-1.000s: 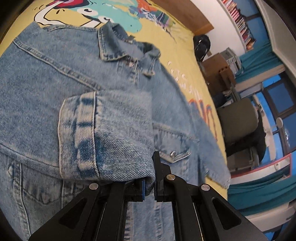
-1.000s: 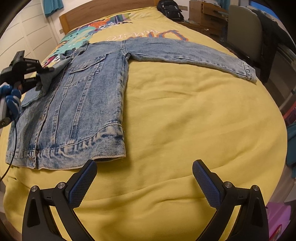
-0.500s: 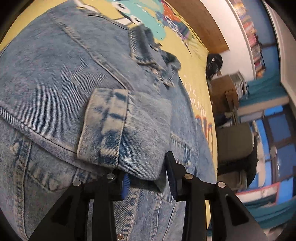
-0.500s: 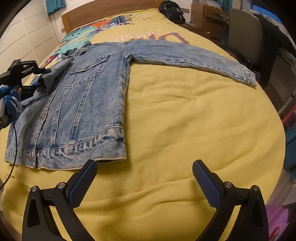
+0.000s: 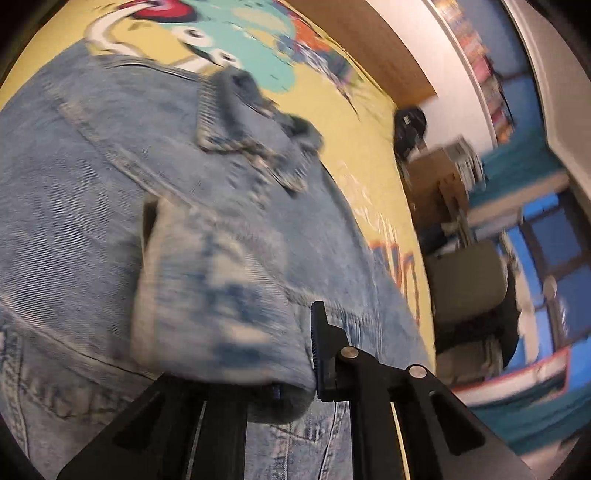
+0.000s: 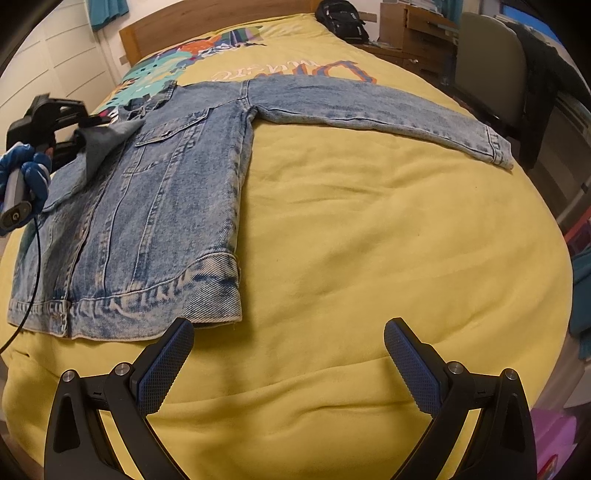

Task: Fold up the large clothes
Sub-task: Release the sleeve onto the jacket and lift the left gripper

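A light blue denim jacket (image 6: 166, 206) lies front up on the yellow bedspread (image 6: 369, 258), one sleeve (image 6: 369, 107) stretched out to the right. The other sleeve is folded over the chest, and its cuff (image 5: 214, 302) sits between the jaws of my left gripper (image 5: 295, 369). Those jaws are closing and pinch the cuff's edge. In the right wrist view the left gripper (image 6: 92, 129) holds the sleeve end lifted above the jacket's left side, in a blue-gloved hand (image 6: 33, 173). My right gripper (image 6: 288, 354) hangs open over bare bedspread, just beyond the jacket's hem.
A wooden headboard (image 6: 221, 18) closes the far end of the bed, with a black bag (image 6: 343, 20) by it. A wooden cabinet (image 6: 413, 33) and a chair (image 6: 491, 66) draped with dark clothing stand at the right. A black cable (image 6: 33, 258) trails over the jacket's left edge.
The left jaws opened around the cuff half a second ago and have closed on it again. The left gripper has shifted, its view now blurred. The right gripper has not moved.
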### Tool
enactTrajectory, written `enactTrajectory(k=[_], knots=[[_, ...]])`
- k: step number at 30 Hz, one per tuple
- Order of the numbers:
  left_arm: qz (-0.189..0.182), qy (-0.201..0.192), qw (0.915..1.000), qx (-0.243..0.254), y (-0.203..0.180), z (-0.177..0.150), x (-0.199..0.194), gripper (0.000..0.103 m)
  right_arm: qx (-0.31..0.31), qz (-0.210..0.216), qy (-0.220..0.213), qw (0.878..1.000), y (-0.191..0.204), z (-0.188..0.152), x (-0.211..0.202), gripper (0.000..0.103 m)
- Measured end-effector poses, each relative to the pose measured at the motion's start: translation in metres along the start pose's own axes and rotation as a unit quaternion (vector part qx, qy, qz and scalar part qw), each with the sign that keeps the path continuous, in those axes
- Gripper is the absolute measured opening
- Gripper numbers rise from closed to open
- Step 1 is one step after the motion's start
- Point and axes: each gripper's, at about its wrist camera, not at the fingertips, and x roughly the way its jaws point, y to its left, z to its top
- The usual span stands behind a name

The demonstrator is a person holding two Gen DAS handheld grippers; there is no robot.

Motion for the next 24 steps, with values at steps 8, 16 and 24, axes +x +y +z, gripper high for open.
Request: enactTrajectory(k=[8,16,24], knots=[[0.009,0.05,0.9986,0.015,-0.019,-0.024,0.044,0.012,0.0,0.0,0.001,1.0,-0.003,0.002,0.002,0.103],[-0.001,0.094,0.993,0.072,-0.045,-0.043,0.054,0.04,-0.014,-0.007,0.0,1.0,0.003,0.006,0.003,0.103],[0.031,0.088,0.983,0.158,-0.049,-0.054,0.025,0.042,-0.025,-0.018,-0.01,0.999,0.011,0.027,0.005,0.103]])
